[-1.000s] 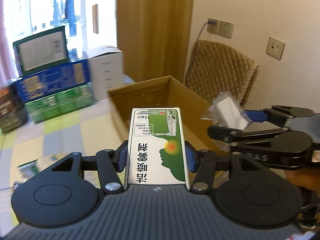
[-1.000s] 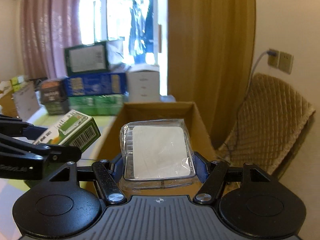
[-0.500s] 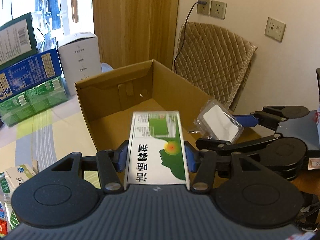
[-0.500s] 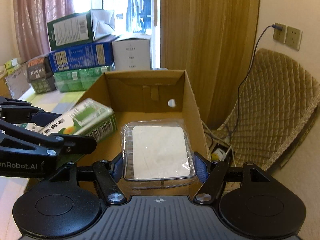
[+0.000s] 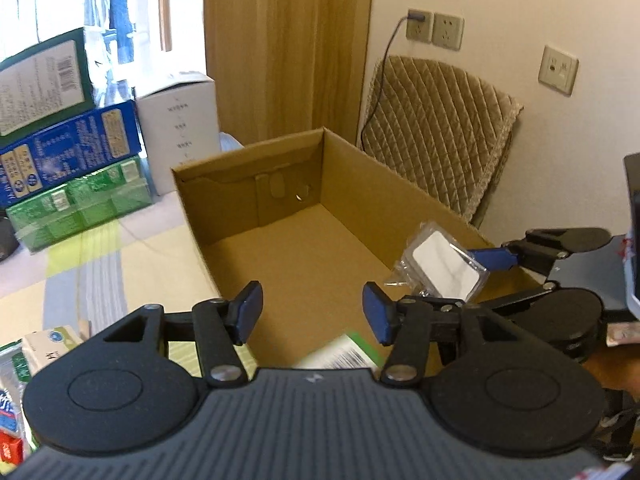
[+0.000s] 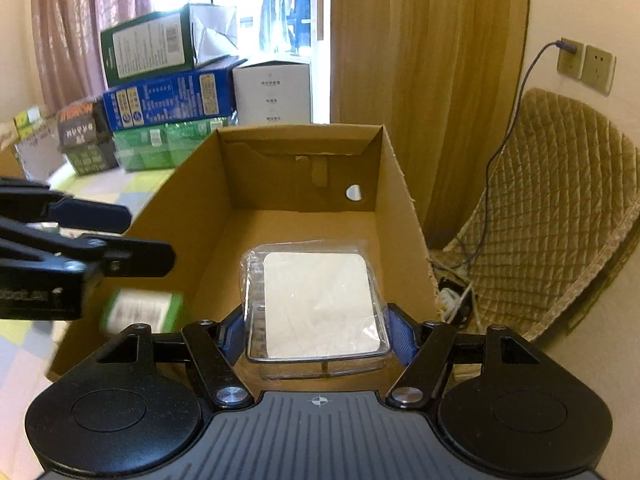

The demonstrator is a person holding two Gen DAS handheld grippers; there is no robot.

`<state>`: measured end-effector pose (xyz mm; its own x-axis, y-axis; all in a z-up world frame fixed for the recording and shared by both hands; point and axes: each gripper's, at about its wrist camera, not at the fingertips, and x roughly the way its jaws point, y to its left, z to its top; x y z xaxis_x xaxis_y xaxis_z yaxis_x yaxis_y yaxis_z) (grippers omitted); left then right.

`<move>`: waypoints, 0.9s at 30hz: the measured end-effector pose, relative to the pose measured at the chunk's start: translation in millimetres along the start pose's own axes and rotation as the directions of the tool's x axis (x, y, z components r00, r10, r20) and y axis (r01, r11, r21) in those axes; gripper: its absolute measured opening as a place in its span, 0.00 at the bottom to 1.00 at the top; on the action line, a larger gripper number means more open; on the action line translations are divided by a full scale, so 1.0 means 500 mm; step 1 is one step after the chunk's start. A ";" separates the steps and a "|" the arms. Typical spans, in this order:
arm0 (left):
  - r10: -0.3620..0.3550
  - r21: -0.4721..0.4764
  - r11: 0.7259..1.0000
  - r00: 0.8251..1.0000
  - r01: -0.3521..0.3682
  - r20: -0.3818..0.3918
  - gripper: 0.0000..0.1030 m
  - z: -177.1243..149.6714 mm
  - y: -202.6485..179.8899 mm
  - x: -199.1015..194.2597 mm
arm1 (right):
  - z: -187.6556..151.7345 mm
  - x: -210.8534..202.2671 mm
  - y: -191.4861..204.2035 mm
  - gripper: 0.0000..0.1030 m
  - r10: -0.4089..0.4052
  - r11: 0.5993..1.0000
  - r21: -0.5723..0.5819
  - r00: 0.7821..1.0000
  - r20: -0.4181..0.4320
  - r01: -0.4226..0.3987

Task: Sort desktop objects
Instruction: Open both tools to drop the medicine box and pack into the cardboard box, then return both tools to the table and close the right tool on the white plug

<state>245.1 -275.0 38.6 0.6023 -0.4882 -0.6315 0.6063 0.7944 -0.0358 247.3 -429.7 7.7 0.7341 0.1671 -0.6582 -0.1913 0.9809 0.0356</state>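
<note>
Motion blur smears the green medicine box (image 6: 140,314) inside the cardboard box (image 5: 304,236), half hidden under the released left tongs (image 5: 312,314). Right tongs (image 6: 318,330) clench a clear plastic packet (image 6: 316,304).

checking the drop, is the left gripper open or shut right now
Open: the left gripper has its jaws spread with nothing between them; the green box lies blurred below.

Daylight enters through the window (image 6: 276,8), overexposed to white glare. Interior evenly lit, shadows soft. Fisheye bending and dark vignette at corners. Green box (image 6: 140,314) motion-blurred in both views; remainder acceptably sharp.
</note>
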 end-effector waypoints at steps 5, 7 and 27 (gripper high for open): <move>0.022 -0.042 0.999 0.999 -0.021 0.025 0.50 -0.016 0.024 -0.060 | 0.014 -0.040 0.008 0.83 -0.007 1.000 0.012 0.997 0.071 0.006; 0.033 -0.067 0.997 0.999 -0.031 0.037 0.51 -0.027 0.038 -0.087 | 0.015 -0.058 0.014 0.83 -0.008 1.000 0.012 0.996 0.089 0.007; 0.309 -0.245 0.921 0.951 -0.303 -0.016 0.82 -0.296 0.220 -0.371 | -0.088 -0.237 0.259 0.95 0.205 0.978 -0.095 0.952 0.226 -0.188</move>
<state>123.4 -43.6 36.9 0.7519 -0.2135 -0.6238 0.2485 0.9681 -0.0319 107.0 -326.8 57.1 0.8070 0.3827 -0.4498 -0.3869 0.9180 0.0869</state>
